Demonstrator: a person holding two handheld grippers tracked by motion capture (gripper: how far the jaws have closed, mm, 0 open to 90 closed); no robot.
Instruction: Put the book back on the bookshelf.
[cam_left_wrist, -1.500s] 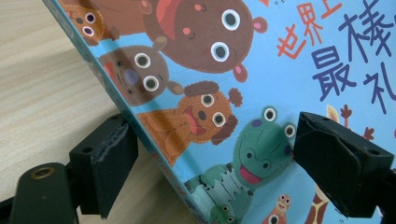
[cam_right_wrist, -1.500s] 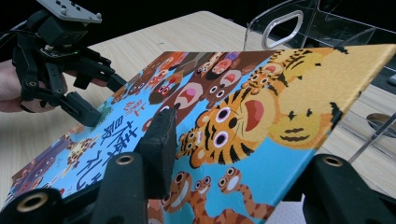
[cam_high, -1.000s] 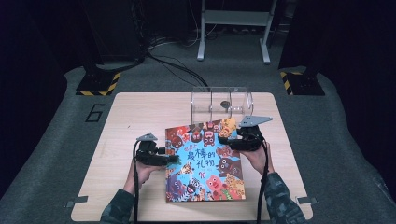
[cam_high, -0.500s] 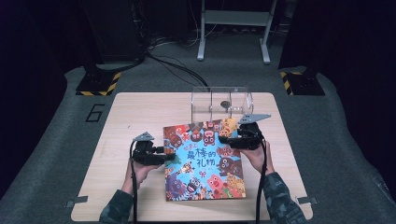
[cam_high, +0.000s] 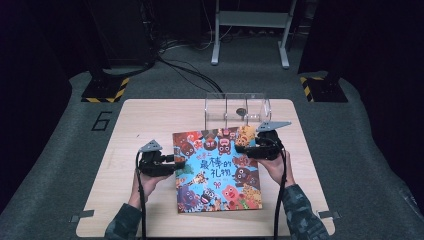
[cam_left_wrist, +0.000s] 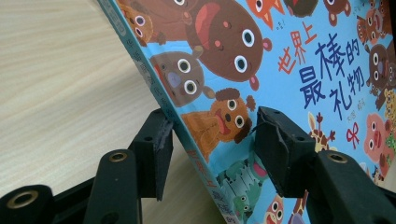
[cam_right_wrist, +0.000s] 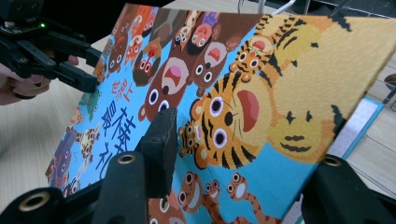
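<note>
picture book gripped at both side edges

the picture book (cam_high: 218, 170) is seen on the wooden table (cam_high: 150, 120), just in front of a clear box (cam_high: 235, 110). its right edge is clamped by the right gripper (cam_high: 244, 149) (front cover lifted there). the left gripper (cam_high: 176, 165) has just been closing, the spine edge lying between its jaws, one pad (cam_left_wrist: 156, 149) apparently touching.
</note>
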